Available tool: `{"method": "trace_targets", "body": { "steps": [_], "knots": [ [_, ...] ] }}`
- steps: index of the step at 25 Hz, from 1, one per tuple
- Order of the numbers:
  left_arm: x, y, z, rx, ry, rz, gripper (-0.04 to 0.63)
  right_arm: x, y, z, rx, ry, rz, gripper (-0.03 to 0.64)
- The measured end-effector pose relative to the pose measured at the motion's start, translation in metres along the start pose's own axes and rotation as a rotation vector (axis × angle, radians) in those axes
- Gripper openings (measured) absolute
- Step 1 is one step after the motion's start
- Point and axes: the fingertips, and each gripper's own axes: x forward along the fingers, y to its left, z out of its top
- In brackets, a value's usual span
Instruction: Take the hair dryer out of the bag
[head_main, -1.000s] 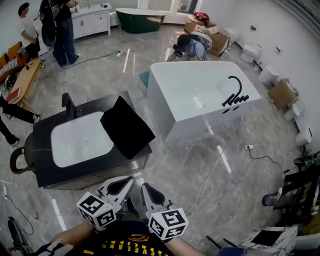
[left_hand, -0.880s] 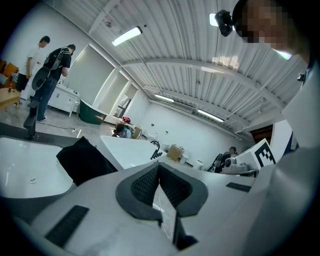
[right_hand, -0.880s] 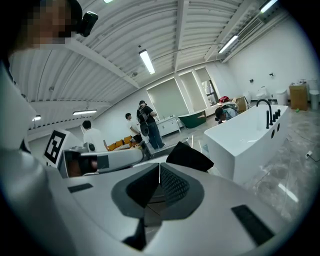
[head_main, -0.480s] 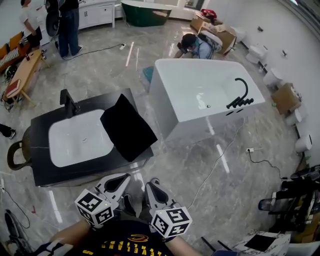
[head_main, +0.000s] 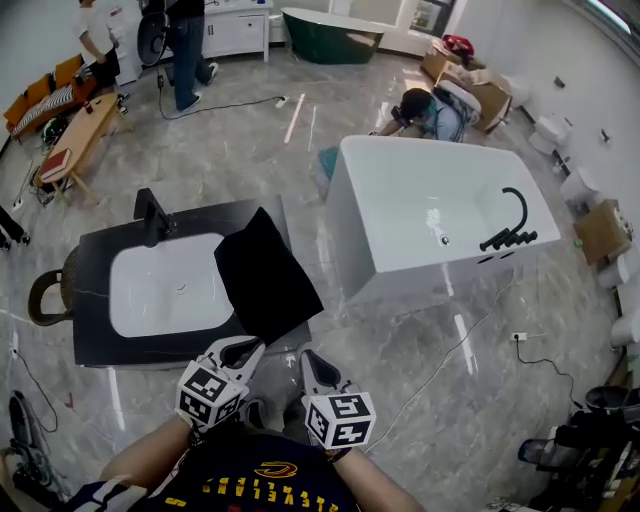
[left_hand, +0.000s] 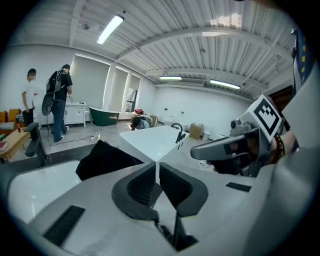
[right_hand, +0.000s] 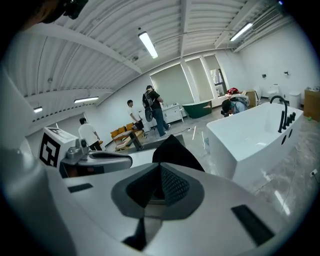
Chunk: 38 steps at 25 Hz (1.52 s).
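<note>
Hovering well short of black bag (head_main: 265, 275) on bench (head_main: 95, 345) | left gripper (head_main: 242, 352), right gripper (head_main: 318, 366): jaws together, empty | hair dryer unseen, presumably inside bag | risk: pinching loose fabric alone could drag bag off bench edge.

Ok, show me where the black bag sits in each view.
Head view: black bag left of centre, on the dark vanity beside its white basin.
Left gripper view: bag left of centre, mid-height.
Right gripper view: bag near centre.
Shared landmark: white bathtub, right of the bag in all three.
</note>
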Motion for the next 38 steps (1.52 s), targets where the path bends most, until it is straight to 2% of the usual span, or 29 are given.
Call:
{"method": "trace_targets", "body": {
  "steps": [5, 10, 12, 18, 20, 22, 26, 32, 38],
  "knots": [
    [0.047, 0.017, -0.023, 0.028, 0.129, 0.06, 0.015, 0.036, -0.029, -0.008, -0.024, 0.095, 0.053, 0.009],
    [0.091, 0.034, -0.062, 0.052, 0.272, 0.105, 0.106, 0.056, -0.046, -0.009, -0.025, 0.156, 0.114, 0.009],
    [0.103, 0.04, -0.078, 0.047, 0.321, 0.125, 0.114, 0.06, -0.05, -0.01, -0.032, 0.177, 0.135, 0.009],
    [0.113, 0.057, -0.095, -0.003, 0.383, 0.206, 0.112, 0.069, -0.061, -0.013, -0.047, 0.238, 0.195, 0.009],
    [0.111, 0.059, -0.092, -0.02, 0.387, 0.218, 0.091, 0.07, -0.065, -0.01, -0.044, 0.249, 0.204, 0.009],
    [0.108, 0.061, -0.089, -0.038, 0.39, 0.229, 0.019, 0.071, -0.066, -0.007, -0.039, 0.256, 0.215, 0.009],
    [0.104, 0.059, -0.084, -0.06, 0.395, 0.231, 0.017, 0.073, -0.061, -0.003, -0.036, 0.26, 0.251, 0.009],
    [0.095, 0.06, -0.054, -0.105, 0.304, 0.231, 0.017, 0.078, -0.053, -0.008, -0.025, 0.29, 0.295, 0.009],
    [0.086, 0.075, -0.032, -0.155, 0.229, 0.198, 0.016, 0.093, -0.03, -0.028, 0.0, 0.378, 0.344, 0.009]
  ]
}}
